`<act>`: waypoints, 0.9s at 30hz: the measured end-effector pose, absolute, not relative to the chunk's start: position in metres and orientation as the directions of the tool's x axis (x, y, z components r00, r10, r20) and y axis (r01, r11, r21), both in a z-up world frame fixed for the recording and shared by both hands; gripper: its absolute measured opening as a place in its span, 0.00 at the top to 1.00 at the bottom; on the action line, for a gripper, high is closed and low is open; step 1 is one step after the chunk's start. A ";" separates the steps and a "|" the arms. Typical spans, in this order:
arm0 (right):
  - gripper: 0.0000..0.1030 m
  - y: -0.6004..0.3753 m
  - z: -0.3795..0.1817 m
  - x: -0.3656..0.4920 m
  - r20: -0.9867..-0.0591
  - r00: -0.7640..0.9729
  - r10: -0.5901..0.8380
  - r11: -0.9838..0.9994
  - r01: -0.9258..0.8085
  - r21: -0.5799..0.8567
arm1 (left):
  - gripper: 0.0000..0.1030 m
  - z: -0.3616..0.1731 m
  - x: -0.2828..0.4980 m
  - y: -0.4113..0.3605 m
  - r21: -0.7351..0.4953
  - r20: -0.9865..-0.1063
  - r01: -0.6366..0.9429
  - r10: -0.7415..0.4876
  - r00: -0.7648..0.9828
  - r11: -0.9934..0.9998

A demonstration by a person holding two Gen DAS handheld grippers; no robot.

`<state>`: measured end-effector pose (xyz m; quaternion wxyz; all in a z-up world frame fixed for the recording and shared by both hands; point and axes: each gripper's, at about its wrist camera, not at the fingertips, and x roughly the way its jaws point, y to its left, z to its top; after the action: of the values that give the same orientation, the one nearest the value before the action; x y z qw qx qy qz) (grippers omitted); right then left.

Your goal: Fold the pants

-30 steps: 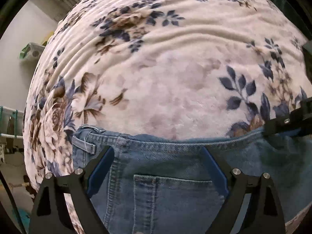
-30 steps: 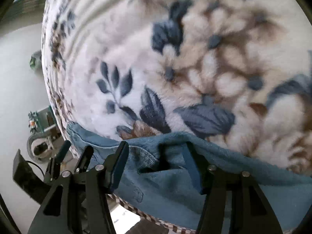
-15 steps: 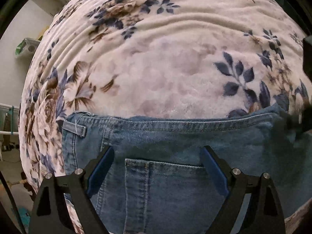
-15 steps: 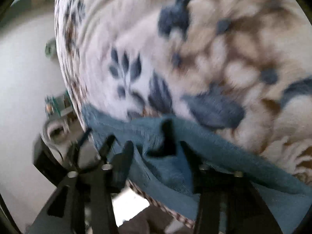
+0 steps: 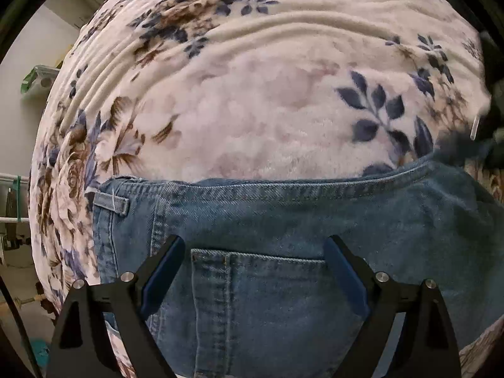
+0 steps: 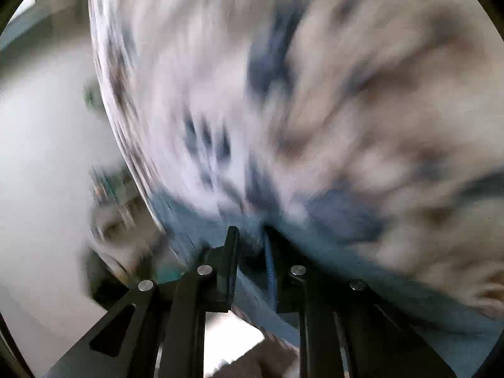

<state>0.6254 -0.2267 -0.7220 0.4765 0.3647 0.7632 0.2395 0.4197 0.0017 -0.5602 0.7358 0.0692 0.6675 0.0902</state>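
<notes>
Blue denim jeans (image 5: pixel 283 220) lie on a floral fleece blanket (image 5: pixel 267 94), waistband toward the far side, a back pocket (image 5: pixel 267 299) and a belt loop (image 5: pixel 111 203) showing. My left gripper (image 5: pixel 253 249) is open, its fingers spread to either side of the back pocket, above the denim. My right gripper (image 6: pixel 250 236) is shut on the jeans' waistband edge (image 6: pixel 252 220); that view is heavily blurred by motion. The right gripper shows as a dark blur at the right edge of the left wrist view (image 5: pixel 466 148).
The blanket's left edge drops off to a floor with a rack (image 5: pixel 12 220) and a green-lidded box (image 5: pixel 37 78) against a white wall. In the right wrist view blurred floor and clutter (image 6: pixel 110 220) lie to the left of the blanket.
My right gripper has closed on the waistband edge and is moving fast. In the left wrist view the jeans have slid farther onto the blanket; the left gripper stays open.
</notes>
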 end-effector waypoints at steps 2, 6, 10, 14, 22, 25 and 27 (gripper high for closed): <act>0.83 -0.259 -0.702 0.633 -0.606 -0.186 0.773 0.632 0.301 0.714 | 0.12 -0.561 0.418 0.001 0.216 -0.972 -0.048 0.219 0.087 0.975; 0.83 -0.250 -0.678 0.620 -0.759 -0.317 0.568 0.806 0.027 0.592 | 0.12 -0.555 0.420 -0.004 0.184 -0.978 -0.061 0.189 0.091 0.981; 0.83 -0.244 -0.677 0.584 -0.827 -0.410 0.384 0.852 -0.188 0.489 | 0.12 -0.544 0.432 -0.024 0.181 -0.974 -0.023 0.182 0.136 0.983; 0.84 -0.252 -0.684 0.556 -0.835 -0.440 0.331 0.843 -0.259 0.471 | 0.12 -0.540 0.446 -0.037 0.192 -0.969 0.008 0.188 0.163 0.981; 0.99 -0.233 -0.665 0.549 -0.861 -0.334 0.385 0.872 -0.176 0.458 | 0.12 -0.545 0.465 -0.046 0.228 -0.959 0.027 0.220 0.177 0.973; 0.98 -0.231 -0.668 0.548 -0.828 -0.357 0.433 0.842 -0.168 0.513 | 0.12 -0.543 0.467 -0.042 0.224 -0.958 0.086 0.203 0.202 0.971; 0.89 -0.224 -0.675 0.551 -0.773 -0.373 0.514 0.809 -0.089 0.581 | 0.12 -0.540 0.468 -0.040 0.249 -0.950 0.168 0.206 0.236 0.954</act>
<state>0.5505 -0.2237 -0.6753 0.5431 0.1360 0.7808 0.2772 0.4678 -0.0403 -0.5402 0.7715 0.1514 0.6178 0.0123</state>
